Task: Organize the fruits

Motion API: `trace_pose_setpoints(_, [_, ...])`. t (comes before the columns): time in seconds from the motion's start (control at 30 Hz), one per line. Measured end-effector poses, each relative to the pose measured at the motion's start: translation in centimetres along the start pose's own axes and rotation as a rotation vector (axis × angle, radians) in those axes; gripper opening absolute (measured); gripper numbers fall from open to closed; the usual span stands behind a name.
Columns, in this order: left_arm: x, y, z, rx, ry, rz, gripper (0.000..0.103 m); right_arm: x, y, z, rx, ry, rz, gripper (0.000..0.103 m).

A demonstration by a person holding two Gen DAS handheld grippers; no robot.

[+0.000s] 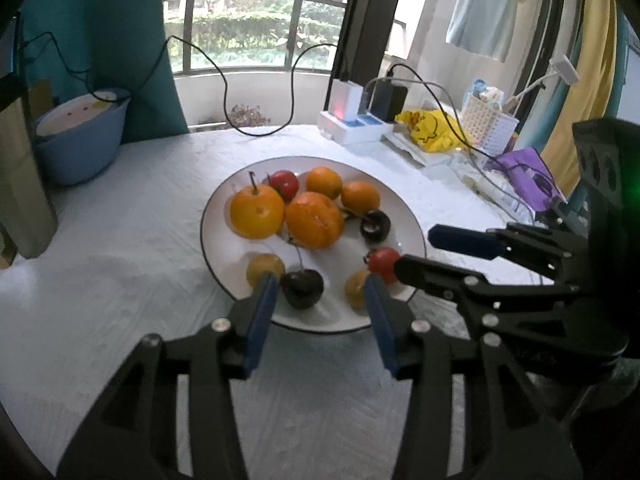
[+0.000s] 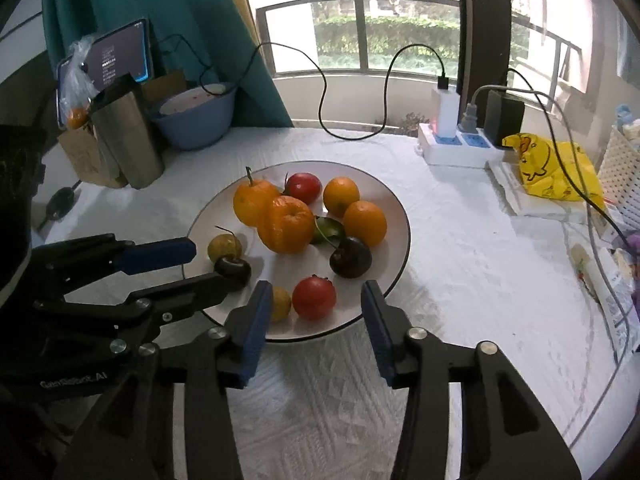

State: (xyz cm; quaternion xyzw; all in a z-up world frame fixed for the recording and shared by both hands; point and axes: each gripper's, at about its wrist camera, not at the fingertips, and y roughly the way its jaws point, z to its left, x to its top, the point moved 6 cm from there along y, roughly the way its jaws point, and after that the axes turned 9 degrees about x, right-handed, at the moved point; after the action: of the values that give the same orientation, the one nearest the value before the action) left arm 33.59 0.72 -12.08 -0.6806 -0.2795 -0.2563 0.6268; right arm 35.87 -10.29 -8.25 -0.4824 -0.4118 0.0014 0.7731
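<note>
A: In the left wrist view?
B: The left hand-held gripper (image 1: pixel 320 292) is spread apart over the plate (image 1: pixel 224 208) of fruits (image 1: pixel 314 220) on the worktop (image 1: pixel 120 240).
A: And the right wrist view?
B: The right hand-held gripper (image 2: pixel 316 300) is also apart, around a red fruit (image 2: pixel 314 297).

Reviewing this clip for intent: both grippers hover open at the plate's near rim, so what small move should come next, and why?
Probably ease the left gripper forward and down around the dark cherry, since it lies between its open fingers. The right gripper likewise frames the red tomato on the plate, holding nothing.
</note>
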Motion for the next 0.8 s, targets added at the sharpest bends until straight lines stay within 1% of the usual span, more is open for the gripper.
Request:
trace_pose_setpoints(0.33, [-0.7, -3.6, 0.2, 0.003, -0.008, -0.056, 0.048, -0.5, -2.9, 1.9, -0.015, -0.018, -0.036, 0.049])
trace_pose_setpoints(0.8, [-2.4, -8.9, -0.5, 0.013, -0.001, -0.123, 0.048, -1.8, -7.2, 4.2, -0.029, -0.031, -0.089, 0.049])
